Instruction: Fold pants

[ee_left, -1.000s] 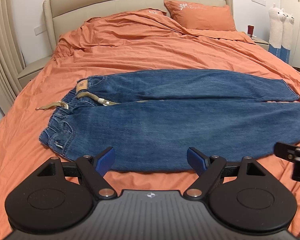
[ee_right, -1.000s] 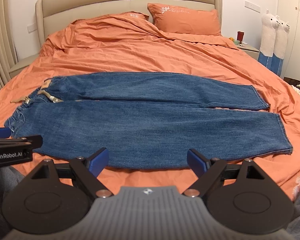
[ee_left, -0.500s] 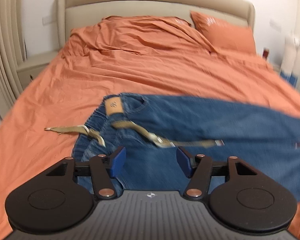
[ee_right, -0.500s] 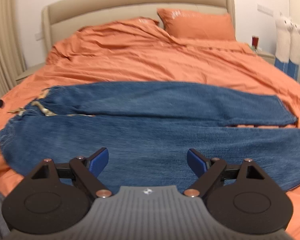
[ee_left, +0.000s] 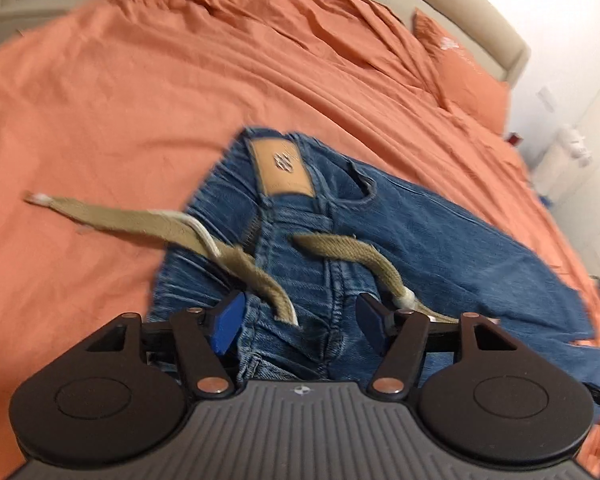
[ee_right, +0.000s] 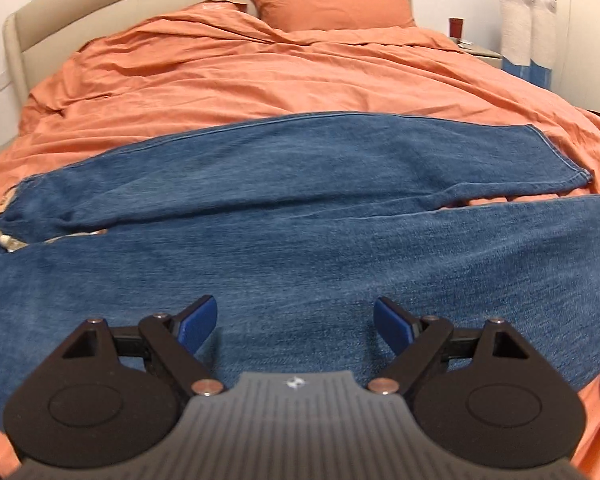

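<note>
Blue jeans [ee_left: 440, 240] lie flat across the orange bed, legs side by side. In the left wrist view the waistband is close up, with its tan leather patch [ee_left: 282, 168] and a loose khaki belt [ee_left: 140, 218] trailing left onto the cover. My left gripper [ee_left: 302, 320] hovers over the waistband, jaws opening; denim and a belt end lie between the blue pads, which do not press on them. My right gripper [ee_right: 296, 322] stands open low over the near leg of the jeans [ee_right: 300, 208], with only flat denim under it.
The orange duvet [ee_right: 260, 76] covers the bed, with a pillow [ee_right: 328, 0] against the beige headboard [ee_right: 100, 4]. Two white plush toys [ee_right: 528, 20] and a nightstand [ee_right: 480, 52] stand at the right.
My left gripper has swung left from the jeans' middle to the waistband, sunk, rolled, and its jaws stand narrower. My right gripper has come down closer over the near leg.
</note>
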Tool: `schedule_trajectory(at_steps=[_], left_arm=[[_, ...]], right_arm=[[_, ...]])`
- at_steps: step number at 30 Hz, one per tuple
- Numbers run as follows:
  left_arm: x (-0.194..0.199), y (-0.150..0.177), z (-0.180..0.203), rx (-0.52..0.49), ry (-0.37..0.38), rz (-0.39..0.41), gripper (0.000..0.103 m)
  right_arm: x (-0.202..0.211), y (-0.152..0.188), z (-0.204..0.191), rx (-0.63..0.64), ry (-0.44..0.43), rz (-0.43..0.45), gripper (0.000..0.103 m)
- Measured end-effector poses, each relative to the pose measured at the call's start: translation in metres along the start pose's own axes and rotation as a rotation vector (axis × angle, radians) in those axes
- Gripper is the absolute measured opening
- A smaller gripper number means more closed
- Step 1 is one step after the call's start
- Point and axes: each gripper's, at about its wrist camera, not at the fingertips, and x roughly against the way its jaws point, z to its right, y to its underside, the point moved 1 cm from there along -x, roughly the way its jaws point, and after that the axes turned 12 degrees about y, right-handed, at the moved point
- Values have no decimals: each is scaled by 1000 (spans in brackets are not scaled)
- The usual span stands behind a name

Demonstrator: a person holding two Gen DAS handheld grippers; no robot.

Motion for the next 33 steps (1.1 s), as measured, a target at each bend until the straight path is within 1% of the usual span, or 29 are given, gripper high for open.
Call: schedule_trajectory(at_steps=[2,4,5,6,7,8,9,10,12,13,15,17,18,19,20,24,26,28,30,32,33], left_arm=[[-4,-1,-11,6,43,-7,77],[-10,-1,-23,39,58,-27,76],[-13,-1,-28,66,77,-33,75],[-15,-1,-29,84,93,-37,71],[-16,-1,-26,92,107,-38,63],[-17,-2,-21,77,103,-35,51],[-15,-3,-12,51,54,-26,35],[-13,-4,-3,31,-5,-16,10],[1,-4,14,8,-45,45,9],[12,-4,31,-41,-95,91,8],[33,-4,64,-145,-190,153,7],[43,-3,85,-222,-277,166,7],[42,-3,86,-245,-318,148,7],[36,-4,79,-241,-348,118,8],[26,-4,67,-217,-372,90,8],[-21,6,23,-181,-440,-16,9],[-35,9,11,-137,-446,-31,10],[-38,11,10,-142,-457,-46,11],[-38,9,15,-160,-483,-69,15],[-34,4,27,-205,-524,-74,31],[-30,3,34,-229,-540,-74,34]], right_arm=[[-3,-1,-4,8,22,2,82],[-3,-2,-8,14,32,11,82],[-2,-3,-10,19,36,16,82],[-1,-3,-13,24,35,22,82],[0,-3,-15,31,31,29,82],[1,-3,-17,43,29,35,82],[2,-3,-19,55,35,41,82],[3,-2,-21,62,45,46,82],[6,0,-22,60,56,46,82],[8,0,-21,58,50,44,82],[11,1,-20,68,44,51,82],[12,1,-19,84,65,64,82],[13,0,-18,89,75,69,82],[14,0,-16,89,82,72,82],[14,0,-14,88,85,71,82],[11,1,-5,96,104,41,82],[12,3,3,103,111,31,82],[13,4,13,108,124,28,82],[14,6,25,104,135,20,82],[13,8,40,94,128,6,81],[12,8,47,88,124,-3,81]])
